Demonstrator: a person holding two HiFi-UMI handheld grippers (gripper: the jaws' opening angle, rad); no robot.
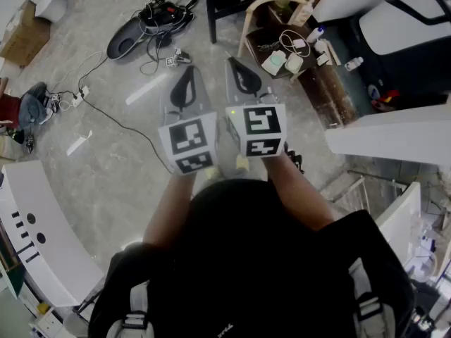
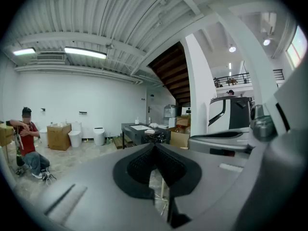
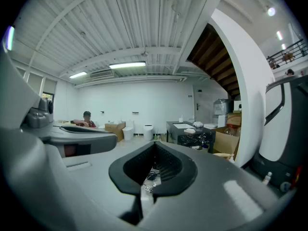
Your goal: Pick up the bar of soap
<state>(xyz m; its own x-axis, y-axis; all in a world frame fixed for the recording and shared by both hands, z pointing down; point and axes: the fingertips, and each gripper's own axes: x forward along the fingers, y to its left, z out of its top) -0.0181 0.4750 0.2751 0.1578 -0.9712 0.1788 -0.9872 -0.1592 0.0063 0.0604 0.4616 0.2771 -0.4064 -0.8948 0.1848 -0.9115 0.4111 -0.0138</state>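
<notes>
Both grippers are held side by side at chest height, almost level, over a stone floor. My left gripper has its black pads meeting at the tip with nothing between them. My right gripper is shut and empty too. Ahead and to the right, a dark low wooden table carries two pale square packets, a coiled white cable and small bottles. Which of these is the bar of soap I cannot tell. Both grippers are well short of that table.
Cables and a dark oval device lie on the floor ahead left, near a cardboard box. A white curved counter is at my left and a white wall panel at my right. A person crouches far off.
</notes>
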